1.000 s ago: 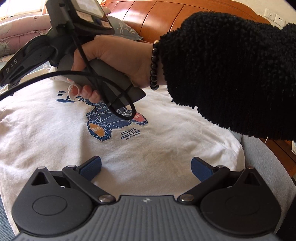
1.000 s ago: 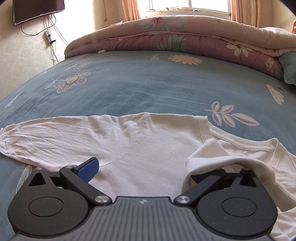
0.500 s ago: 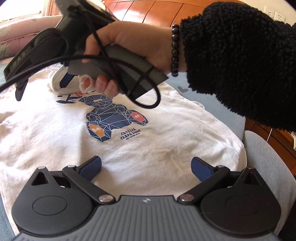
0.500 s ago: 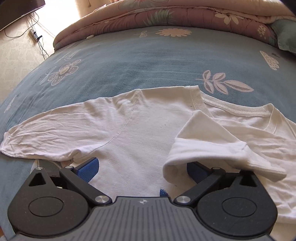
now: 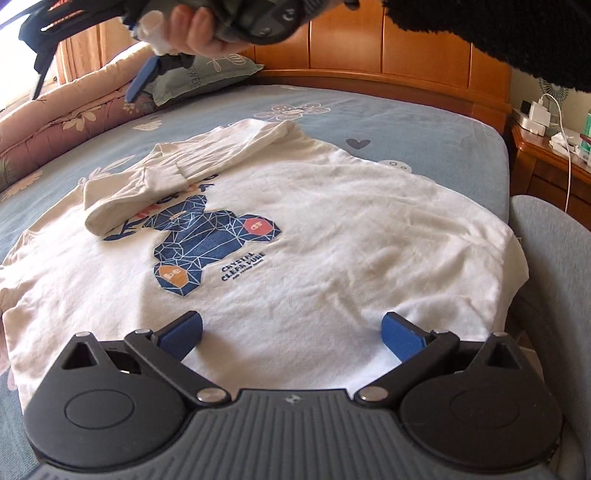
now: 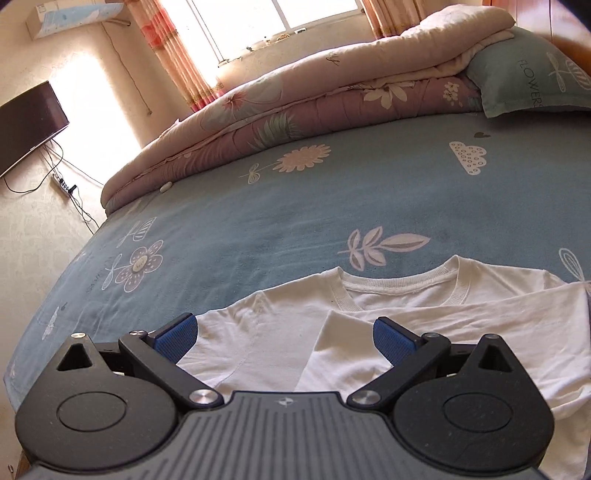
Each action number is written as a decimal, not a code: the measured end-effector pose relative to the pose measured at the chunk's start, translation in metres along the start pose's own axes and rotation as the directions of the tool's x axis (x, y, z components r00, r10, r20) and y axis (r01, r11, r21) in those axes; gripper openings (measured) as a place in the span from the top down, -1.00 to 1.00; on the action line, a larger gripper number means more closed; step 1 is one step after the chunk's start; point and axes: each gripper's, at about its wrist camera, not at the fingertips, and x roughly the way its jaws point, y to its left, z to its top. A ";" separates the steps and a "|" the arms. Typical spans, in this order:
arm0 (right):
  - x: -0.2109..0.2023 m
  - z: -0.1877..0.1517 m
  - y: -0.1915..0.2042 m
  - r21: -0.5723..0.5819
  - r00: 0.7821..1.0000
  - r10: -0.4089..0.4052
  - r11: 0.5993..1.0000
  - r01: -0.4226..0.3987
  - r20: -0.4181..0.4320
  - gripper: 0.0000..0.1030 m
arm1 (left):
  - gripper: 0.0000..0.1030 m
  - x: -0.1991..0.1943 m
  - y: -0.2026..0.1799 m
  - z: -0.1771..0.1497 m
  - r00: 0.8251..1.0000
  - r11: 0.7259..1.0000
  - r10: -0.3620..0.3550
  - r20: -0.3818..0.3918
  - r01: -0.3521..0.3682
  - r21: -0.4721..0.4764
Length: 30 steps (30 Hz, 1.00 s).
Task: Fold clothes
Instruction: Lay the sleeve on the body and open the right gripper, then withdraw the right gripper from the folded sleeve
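Observation:
A white T-shirt [image 5: 332, 229] with a blue bear print [image 5: 207, 251] lies face up on the blue flowered sheet [image 5: 388, 118]. One sleeve [image 5: 155, 192] is folded in across the chest, its cuff resting on the print. My left gripper [image 5: 291, 332] stands open just above the hem, nothing between its fingers. My right gripper [image 6: 284, 336] is open and empty, raised over the collar [image 6: 402, 288] and the folded sleeve [image 6: 461, 317]. In the left wrist view a hand [image 5: 192, 26] holds that gripper high at the top left, one blue fingertip [image 5: 142, 79] showing.
A folded quilt [image 6: 295, 107] and a green pillow [image 6: 524, 74] lie along the far side of the bed. The wooden headboard [image 5: 369, 48], a nightstand [image 5: 546, 155] with chargers and a grey chair [image 5: 554, 266] are on the right. A wall TV [image 6: 26, 125] hangs left.
The right gripper has let go of the sleeve, leaving it across the chest, and has risen and tilted up. The left gripper has stayed open at the hem.

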 end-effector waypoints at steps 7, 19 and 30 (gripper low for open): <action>-0.019 0.001 0.038 -0.074 0.995 0.089 0.994 -0.085 0.046 -1.00 | -0.99 0.003 0.006 0.000 1.000 0.999 -0.021 0.001 0.021 -0.028; -0.128 -0.042 -0.032 -0.080 0.998 0.046 0.996 -0.042 0.045 -1.00 | -0.99 0.007 0.013 -0.003 0.999 0.998 -0.031 0.022 0.032 -0.049; -0.078 -0.163 -0.092 -0.226 0.978 -0.117 0.971 0.077 -0.171 -1.00 | -0.99 -0.010 0.029 -0.008 0.995 0.993 0.103 0.009 -0.102 -0.051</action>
